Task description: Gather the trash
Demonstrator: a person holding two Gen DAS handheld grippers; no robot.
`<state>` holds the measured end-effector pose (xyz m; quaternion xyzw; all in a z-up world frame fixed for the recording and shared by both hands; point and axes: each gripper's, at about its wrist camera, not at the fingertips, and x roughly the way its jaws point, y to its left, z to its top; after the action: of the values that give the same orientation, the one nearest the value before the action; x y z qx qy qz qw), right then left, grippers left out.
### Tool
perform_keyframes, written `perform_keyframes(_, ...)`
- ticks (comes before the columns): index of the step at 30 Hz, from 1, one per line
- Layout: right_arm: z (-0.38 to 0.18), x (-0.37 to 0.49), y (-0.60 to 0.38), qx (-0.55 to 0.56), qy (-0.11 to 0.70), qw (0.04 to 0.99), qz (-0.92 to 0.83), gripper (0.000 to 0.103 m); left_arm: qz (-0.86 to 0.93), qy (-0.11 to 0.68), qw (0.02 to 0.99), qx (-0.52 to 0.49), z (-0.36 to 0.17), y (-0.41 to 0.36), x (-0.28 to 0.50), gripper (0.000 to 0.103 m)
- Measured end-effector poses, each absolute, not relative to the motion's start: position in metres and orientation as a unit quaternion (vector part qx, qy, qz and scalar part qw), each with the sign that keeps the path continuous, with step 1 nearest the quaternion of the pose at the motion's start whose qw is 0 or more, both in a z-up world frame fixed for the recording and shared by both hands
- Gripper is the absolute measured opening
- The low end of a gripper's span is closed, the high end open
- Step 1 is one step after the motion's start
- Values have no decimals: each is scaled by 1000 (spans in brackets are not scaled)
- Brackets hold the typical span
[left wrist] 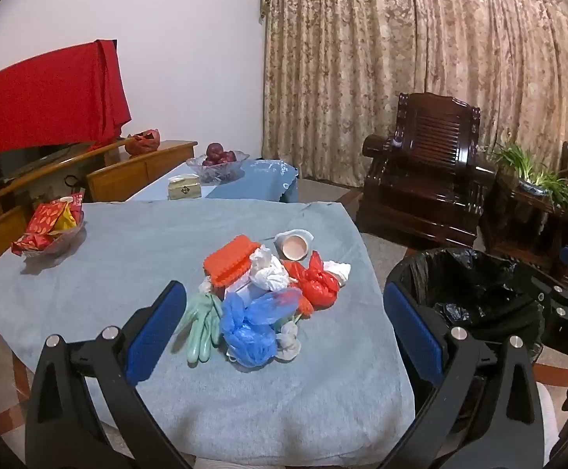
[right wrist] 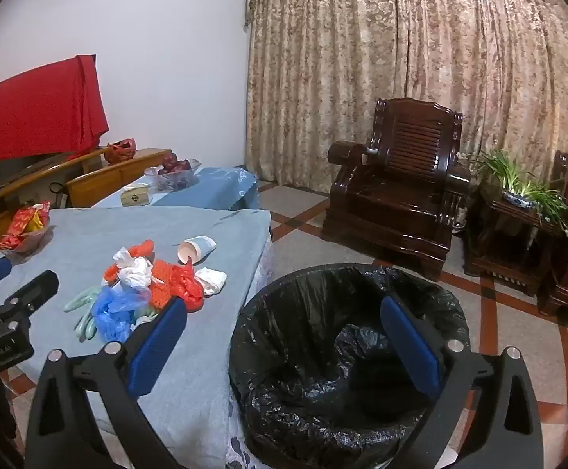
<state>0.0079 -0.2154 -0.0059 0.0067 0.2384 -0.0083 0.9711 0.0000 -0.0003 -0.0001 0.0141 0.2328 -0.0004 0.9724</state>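
Observation:
A pile of trash lies on the blue-grey tablecloth (left wrist: pixel 127 258): a blue plastic bag (left wrist: pixel 252 324), a red plastic bag (left wrist: pixel 317 281), a green glove (left wrist: pixel 201 324), an orange mesh piece (left wrist: pixel 231 260), crumpled white tissue (left wrist: pixel 268 271) and a tipped paper cup (left wrist: pixel 293 244). The pile also shows in the right wrist view (right wrist: pixel 143 289). A bin with a black liner (right wrist: pixel 346 355) stands right of the table, also in the left wrist view (left wrist: pixel 475 293). My left gripper (left wrist: pixel 284 336) is open and empty, just before the pile. My right gripper (right wrist: pixel 284 348) is open and empty over the bin's near rim.
A glass dish of red snack packets (left wrist: pixel 49 230) sits at the table's far left. A second table behind holds a fruit bowl (left wrist: pixel 217 162) and a tissue box (left wrist: pixel 184 187). Dark wooden armchairs (right wrist: pixel 397 191) and a potted plant (right wrist: pixel 518 187) stand by the curtain.

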Motion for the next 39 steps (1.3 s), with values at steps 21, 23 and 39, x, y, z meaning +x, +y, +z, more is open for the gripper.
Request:
perform_keyframes(21, -7, 9, -213, 4, 236, 972, -9, 97, 6, 230, 973, 10, 5, 7, 3, 98)
perform_keyframes(23, -7, 9, -213, 4, 236, 972, -9, 97, 6, 230, 973, 10, 5, 7, 3, 98)
perform_keyframes(39, -8, 9, -214, 4, 237, 971, -9, 97, 6, 230, 973, 12, 5, 7, 3, 98)
